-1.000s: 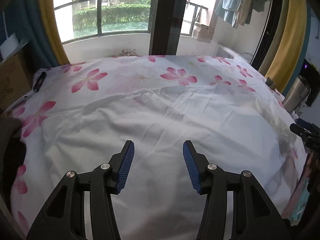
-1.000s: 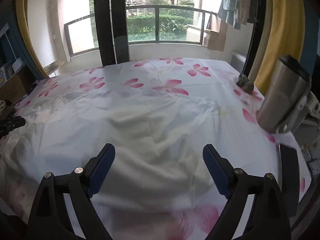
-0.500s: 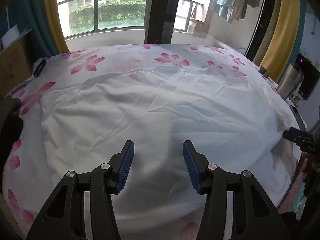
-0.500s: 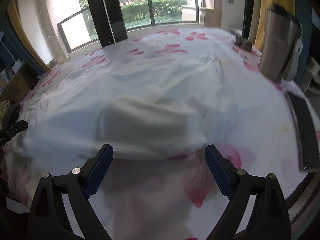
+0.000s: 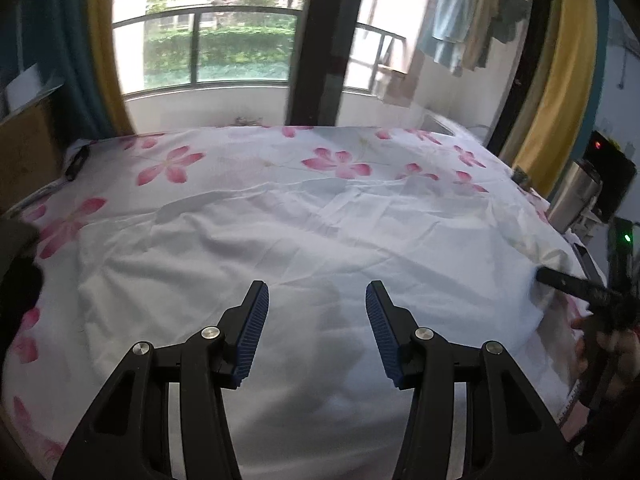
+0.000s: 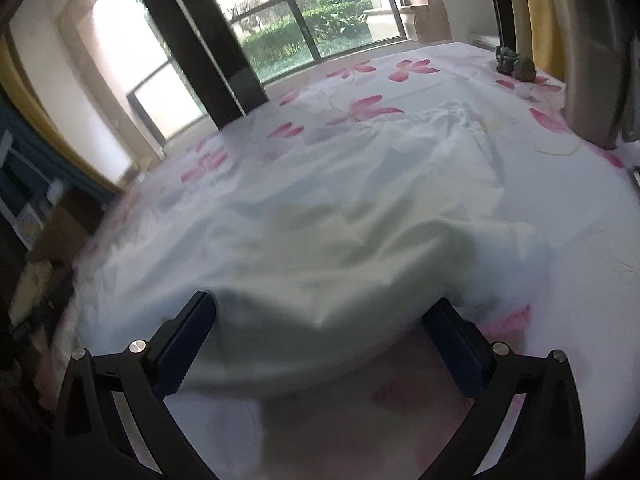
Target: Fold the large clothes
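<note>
Sunlit balcony window (image 5: 208, 48) at the far end, yellow curtains on both sides, and the whole bed under a white sheet with pink flowers (image 5: 336, 164). On top of that lies our white garment (image 5: 304, 256), spread wide across the near half of the bed and still pretty rumpled.

So what changed in the last second: our right gripper (image 6: 320, 312) was looking across the cloth from higher up, and now we're down low at the garment's near edge, tilted, with the view gone blurry. Its jaws are opening as wide as they go, and the bunched hem (image 6: 320, 292) sits between them, draped against the fingers, but the pads aren't pinching it yet. In the left wrist view that same gripper shows as a dark finger (image 5: 568, 282) at the garment's right edge.

Our left gripper (image 5: 316, 320) hasn't really budged. It hovers over the near middle of the cloth, jaws partway apart with nothing in them, same gap as a second ago.

Our read: we're setting up the first grab, right side first. Nothing is folded yet, so it's early days. Next we'd guess the right jaws close on that edge while the left finds its own corner. The thin fabric may slip or come up doubled.
</note>
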`<state>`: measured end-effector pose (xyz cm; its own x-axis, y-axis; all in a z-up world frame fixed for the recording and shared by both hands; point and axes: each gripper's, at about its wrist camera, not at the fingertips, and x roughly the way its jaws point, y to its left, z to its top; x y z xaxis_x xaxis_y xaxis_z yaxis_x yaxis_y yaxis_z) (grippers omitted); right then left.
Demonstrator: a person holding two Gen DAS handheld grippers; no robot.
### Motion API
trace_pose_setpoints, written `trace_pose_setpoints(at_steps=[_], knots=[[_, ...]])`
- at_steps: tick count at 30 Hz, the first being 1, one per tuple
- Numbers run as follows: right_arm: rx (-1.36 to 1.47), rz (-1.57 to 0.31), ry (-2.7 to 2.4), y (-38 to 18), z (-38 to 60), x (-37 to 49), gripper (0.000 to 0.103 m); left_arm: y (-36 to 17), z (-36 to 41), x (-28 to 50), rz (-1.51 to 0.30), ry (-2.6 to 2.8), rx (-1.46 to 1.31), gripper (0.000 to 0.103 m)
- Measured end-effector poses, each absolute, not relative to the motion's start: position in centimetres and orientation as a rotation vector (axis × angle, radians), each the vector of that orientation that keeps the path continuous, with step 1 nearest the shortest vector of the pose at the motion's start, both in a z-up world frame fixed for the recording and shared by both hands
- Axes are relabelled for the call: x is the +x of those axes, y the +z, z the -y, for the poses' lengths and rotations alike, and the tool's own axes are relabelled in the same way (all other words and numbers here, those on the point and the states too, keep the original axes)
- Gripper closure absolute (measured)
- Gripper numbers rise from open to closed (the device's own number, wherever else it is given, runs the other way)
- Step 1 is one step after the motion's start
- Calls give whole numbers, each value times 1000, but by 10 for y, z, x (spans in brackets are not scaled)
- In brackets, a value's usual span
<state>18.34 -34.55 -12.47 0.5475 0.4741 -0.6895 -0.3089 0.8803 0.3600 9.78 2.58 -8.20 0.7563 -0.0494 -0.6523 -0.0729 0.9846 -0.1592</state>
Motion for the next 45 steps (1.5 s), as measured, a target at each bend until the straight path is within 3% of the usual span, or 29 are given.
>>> trace_pose_setpoints(at_steps=[12, 20, 21, 22, 23, 24, 26, 28, 33, 45], knots=[[391, -889, 659, -129, 322, 218, 0, -103, 19, 152, -818, -63, -143, 49], [337, -911, 662, -127, 315, 225, 0, -122, 28, 175, -891, -46, -123, 49], [340, -915, 675, -128, 313, 227, 2, -123, 30, 174, -888, -41, -124, 49], [338, -922, 694, -128, 309, 228, 15, -123, 31, 174, -884, -33, -122, 49], [321, -934, 714, -128, 303, 228, 28, -123, 33, 173, -881, -27, -116, 49], [300, -953, 725, -131, 296, 228, 50, -124, 34, 173, -880, -26, -107, 49], [280, -948, 745, -133, 286, 226, 58, -124, 37, 175, -880, -27, -85, 49], [263, -940, 760, -134, 282, 225, 77, -123, 35, 176, -881, -32, -89, 49], [245, -898, 755, -125, 285, 222, 87, -123, 38, 177, -877, -22, -76, 49], [85, -795, 736, -77, 257, 203, 88, -120, 28, 171, -867, -56, -120, 49]])
